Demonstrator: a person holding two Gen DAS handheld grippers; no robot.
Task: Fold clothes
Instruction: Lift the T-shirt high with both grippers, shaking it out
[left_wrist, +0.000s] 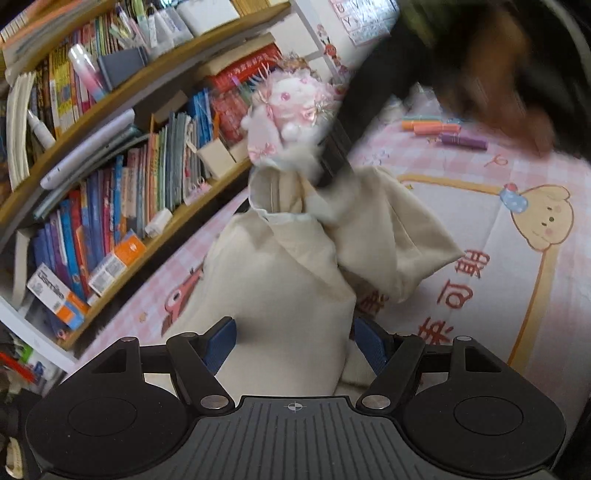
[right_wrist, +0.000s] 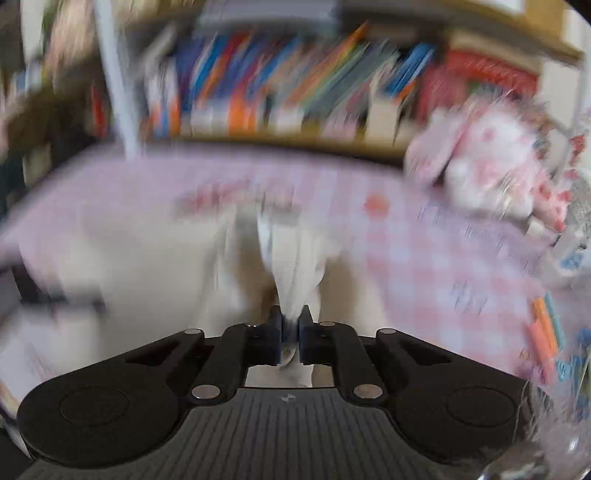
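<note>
One cream cotton garment (left_wrist: 288, 258) hung lifted over pink checked cartoon-print tabletop (left_wrist: 524, 170). Right gripper (right_wrist: 290, 325) tilted down, jaws clamped on bunched white fabric edge. Left gripper (left_wrist: 293, 343) beneath, blue-padded jaws wide apart, cloth draped between, no grip. One pink-and-white plush toy (left_wrist: 288, 107) behind. Three crayons (left_wrist: 443, 129) far side. Wooden bookshelf (left_wrist: 110, 155) packed with books. Right view badly blurred.
</note>
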